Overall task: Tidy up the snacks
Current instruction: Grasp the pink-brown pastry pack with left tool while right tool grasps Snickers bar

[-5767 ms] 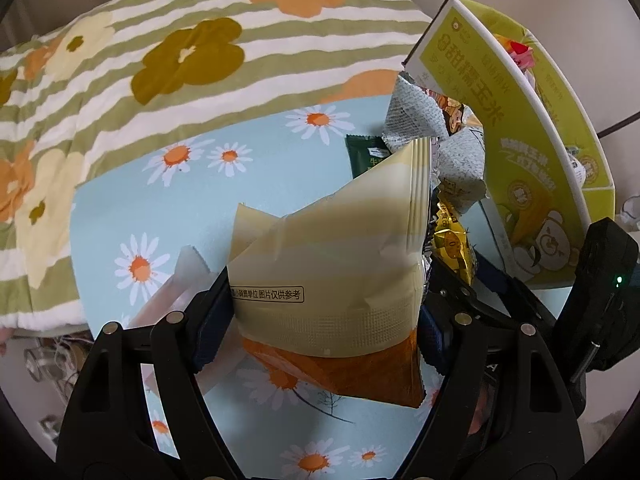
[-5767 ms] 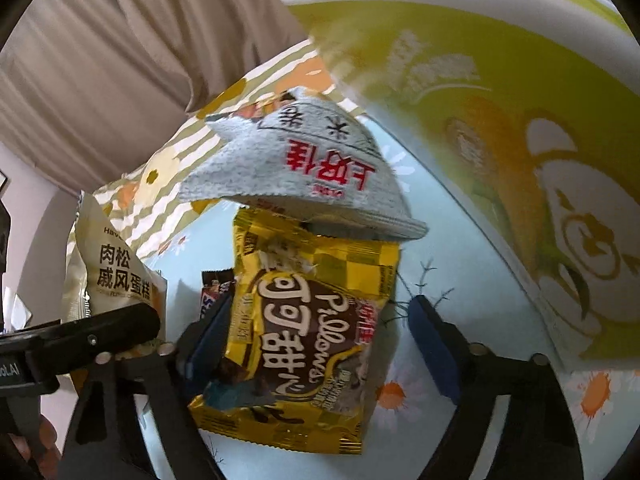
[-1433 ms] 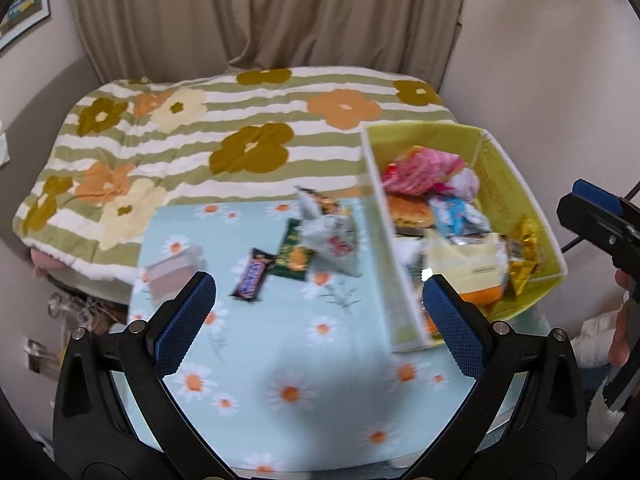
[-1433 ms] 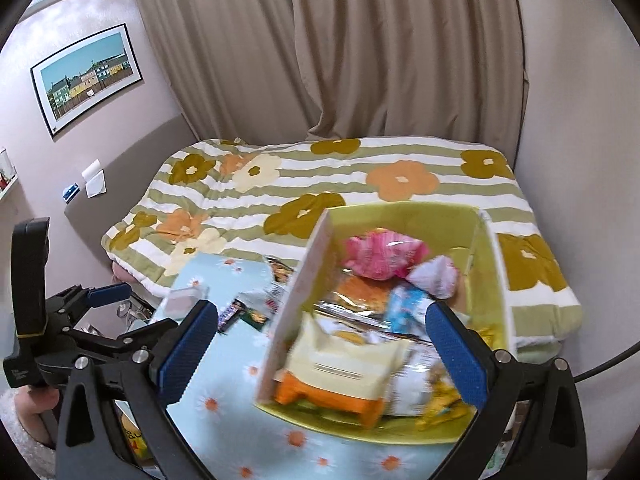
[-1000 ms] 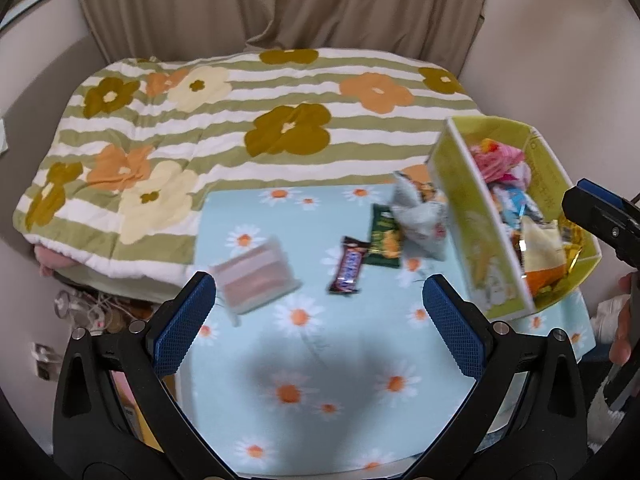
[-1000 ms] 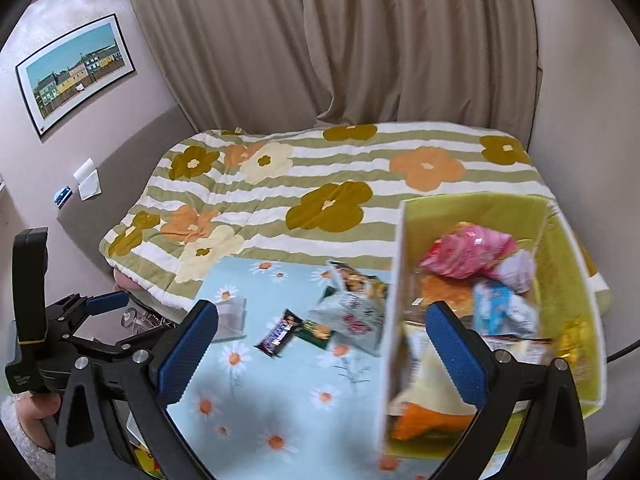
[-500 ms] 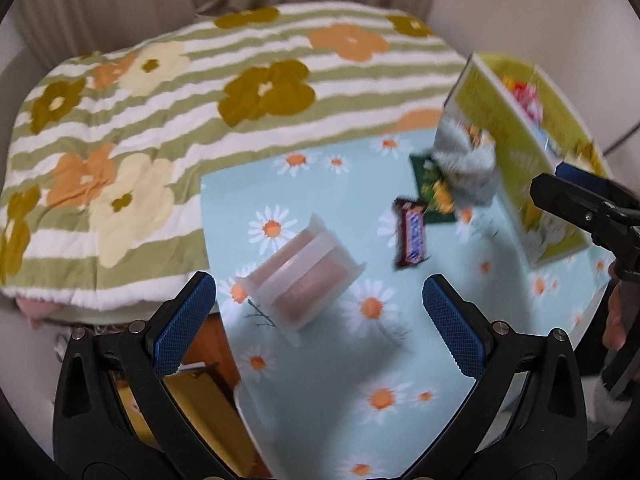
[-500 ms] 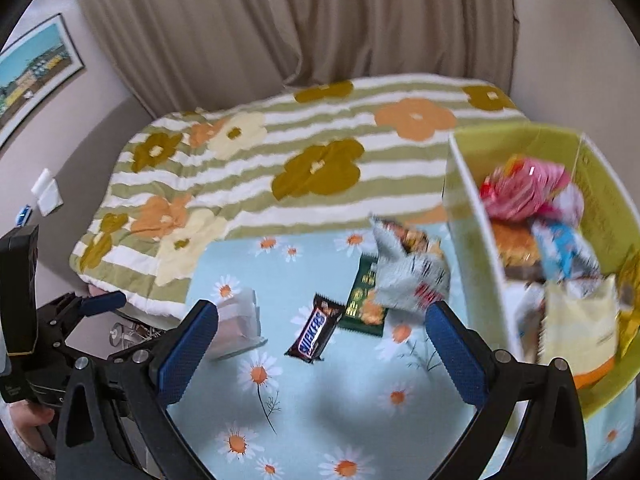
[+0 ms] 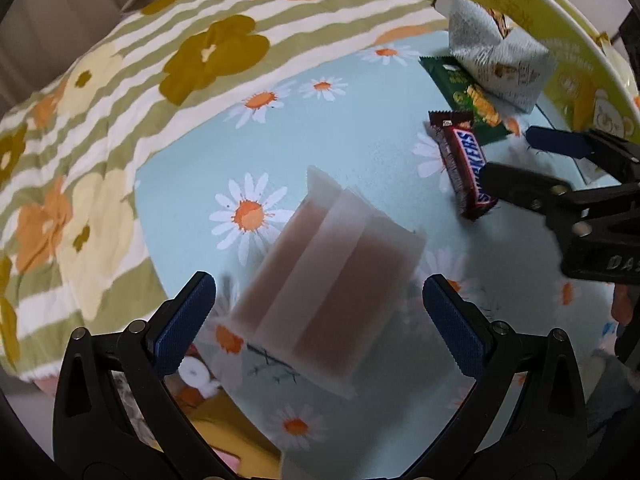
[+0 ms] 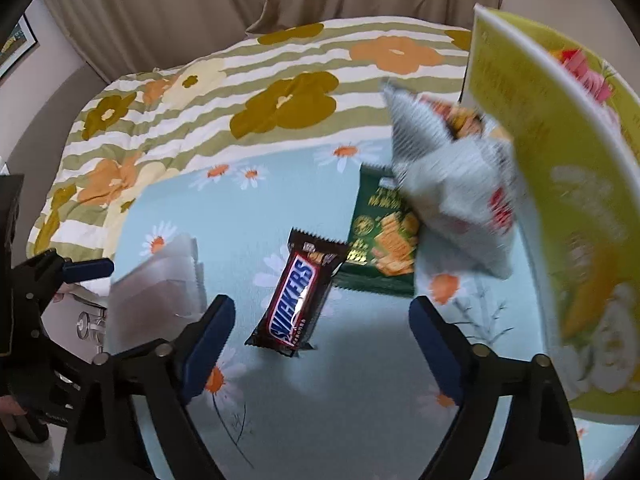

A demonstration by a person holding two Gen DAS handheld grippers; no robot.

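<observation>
A translucent pinkish wrapped snack (image 9: pixel 332 272) lies on the daisy tablecloth (image 9: pixel 352 140), right between the spread fingers of my open left gripper (image 9: pixel 320 320); the pads do not touch it. A brown Snickers bar (image 10: pixel 296 296) lies flat, just ahead of and between the fingers of my right gripper (image 10: pixel 322 336). Its jaws are closing and the pads stand clear of the bar. In the left wrist view the right gripper (image 9: pixel 512 158) reaches in from the right beside the Snickers bar (image 9: pixel 464 168). The yellow-green box (image 10: pixel 560 200) stands at the right with snacks inside.
A green cracker packet (image 10: pixel 380 240) lies beyond the bar, and a grey-white bag (image 10: pixel 452 184) leans on the box. The striped flower quilt (image 9: pixel 200 48) on the bed borders the table's far and left sides. The table's left edge (image 9: pixel 160 280) runs close to the pinkish snack.
Both grippers have sunk toward the table and tilted down. The left now hangs over the pinkish snack and the right over the Snickers bar, whose jaws have narrowed.
</observation>
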